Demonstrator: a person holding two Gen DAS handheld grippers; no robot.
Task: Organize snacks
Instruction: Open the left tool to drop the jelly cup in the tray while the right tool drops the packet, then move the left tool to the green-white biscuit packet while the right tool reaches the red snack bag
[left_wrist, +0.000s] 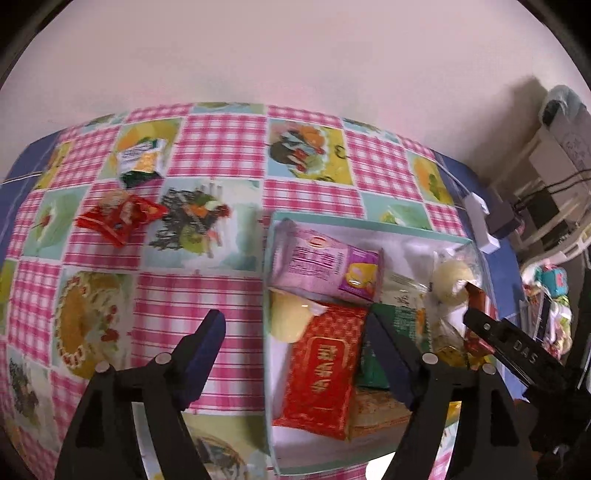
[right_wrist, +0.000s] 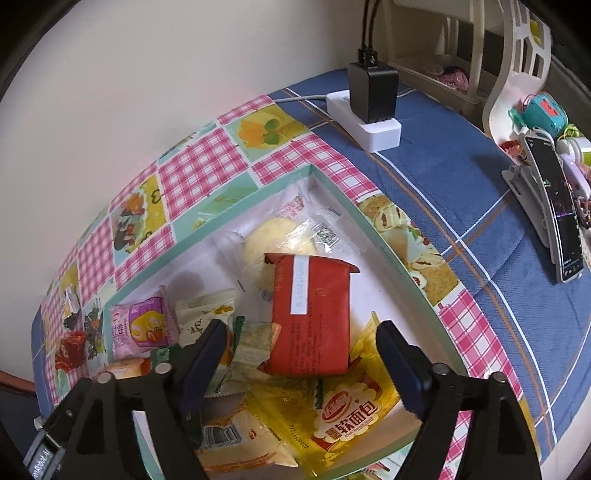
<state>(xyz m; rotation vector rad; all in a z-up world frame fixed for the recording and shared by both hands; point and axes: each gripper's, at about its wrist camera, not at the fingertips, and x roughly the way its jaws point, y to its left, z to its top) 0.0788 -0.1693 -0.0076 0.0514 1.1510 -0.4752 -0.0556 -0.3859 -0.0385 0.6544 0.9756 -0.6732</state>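
Red crinkly packet (right_wrist: 310, 317) inside box (right_wrist: 399, 275): light, slippery, best pinched at a sealed edge; both grippers (right_wrist: 299, 354) (left_wrist: 295, 347) spread, empty

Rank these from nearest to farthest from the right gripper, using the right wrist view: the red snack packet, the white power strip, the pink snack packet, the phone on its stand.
1. Red snack packet, just ahead of the right gripper, inside the box.
2. Pink snack packet, off to the left in the box.
3. Phone on its stand, far right on the blue cloth.
4. White power strip, at the far edge by the wall.
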